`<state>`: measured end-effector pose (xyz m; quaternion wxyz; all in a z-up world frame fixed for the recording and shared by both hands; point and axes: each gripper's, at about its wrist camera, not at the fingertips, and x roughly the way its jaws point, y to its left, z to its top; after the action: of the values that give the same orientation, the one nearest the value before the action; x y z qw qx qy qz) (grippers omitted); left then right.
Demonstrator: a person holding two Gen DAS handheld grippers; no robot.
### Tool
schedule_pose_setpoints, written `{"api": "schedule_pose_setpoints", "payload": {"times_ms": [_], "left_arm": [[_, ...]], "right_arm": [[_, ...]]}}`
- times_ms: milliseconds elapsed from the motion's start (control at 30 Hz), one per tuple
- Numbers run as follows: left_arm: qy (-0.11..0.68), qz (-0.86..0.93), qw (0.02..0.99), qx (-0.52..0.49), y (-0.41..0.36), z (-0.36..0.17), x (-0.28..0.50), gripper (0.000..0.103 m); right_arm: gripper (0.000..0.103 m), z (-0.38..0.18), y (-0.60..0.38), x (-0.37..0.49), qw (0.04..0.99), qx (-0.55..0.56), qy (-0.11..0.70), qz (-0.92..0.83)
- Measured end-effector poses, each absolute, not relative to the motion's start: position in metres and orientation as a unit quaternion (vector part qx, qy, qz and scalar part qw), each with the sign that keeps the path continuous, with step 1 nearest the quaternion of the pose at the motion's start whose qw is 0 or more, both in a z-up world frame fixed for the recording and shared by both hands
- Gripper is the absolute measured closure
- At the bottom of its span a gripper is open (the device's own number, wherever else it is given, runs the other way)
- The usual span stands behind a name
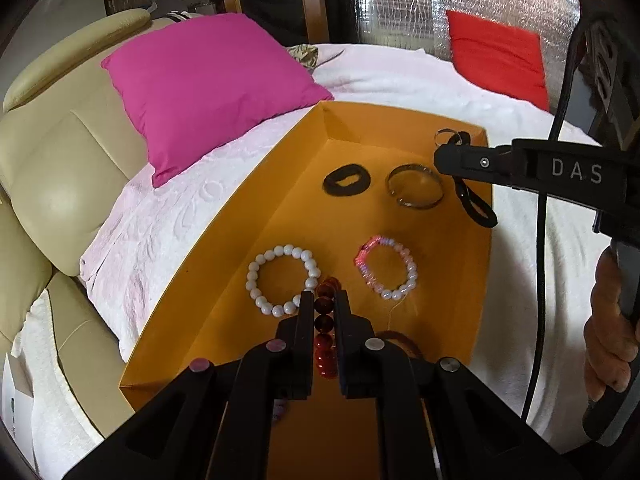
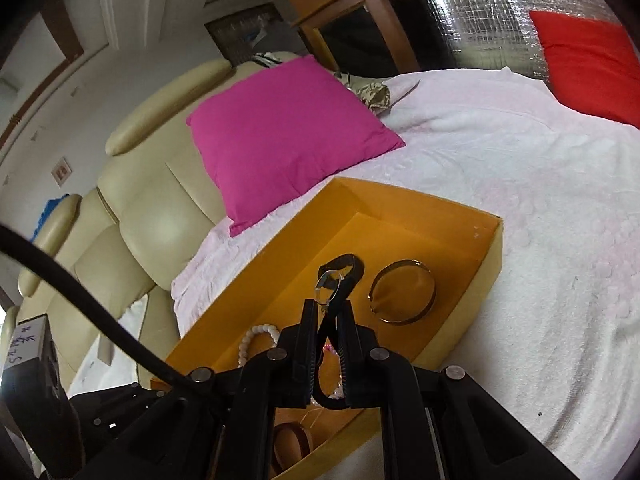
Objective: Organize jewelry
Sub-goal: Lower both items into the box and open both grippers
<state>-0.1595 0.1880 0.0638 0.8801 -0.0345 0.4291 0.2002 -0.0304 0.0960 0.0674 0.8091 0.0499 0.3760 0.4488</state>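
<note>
Over the orange box (image 1: pixel 460 272) on the bed, the left gripper (image 1: pixel 323 300) pinches a red bead bracelet (image 1: pixel 325 322) beside the white one (image 1: pixel 280 280) — the right gripper (image 2: pixel 330 308) pinches a black band (image 2: pixel 325 344) with a ring (image 2: pixel 329 286), above the bangle (image 2: pixel 402 292).

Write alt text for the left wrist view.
The left tongs grip a string of dark red beads over an orange tray on a white bedspread. On the tray lie a white bead bracelet, a pink one, a metal bangle and a black scrunchie; the right tongs dangle a black band.
</note>
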Motion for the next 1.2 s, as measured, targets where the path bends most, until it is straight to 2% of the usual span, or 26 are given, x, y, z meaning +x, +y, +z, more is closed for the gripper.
{"api": "schedule_pose_setpoints", "payload": {"times_ms": [1067,1133,1200], "left_arm": [[0.466,0.226,0.855,-0.019,0.205,0.036,-0.154,0.093],[0.471,0.224,0.853,-0.022,0.205,0.035,-0.153,0.087],[0.473,0.222,0.852,-0.028,0.206,0.036,-0.153,0.067]], "right_arm": [[0.092,0.046,0.136,-0.019,0.815,0.02,0.392,0.426],[0.092,0.046,0.138,-0.017,0.814,0.019,0.396,0.424],[0.091,0.047,0.14,-0.017,0.814,0.014,0.399,0.422]]}}
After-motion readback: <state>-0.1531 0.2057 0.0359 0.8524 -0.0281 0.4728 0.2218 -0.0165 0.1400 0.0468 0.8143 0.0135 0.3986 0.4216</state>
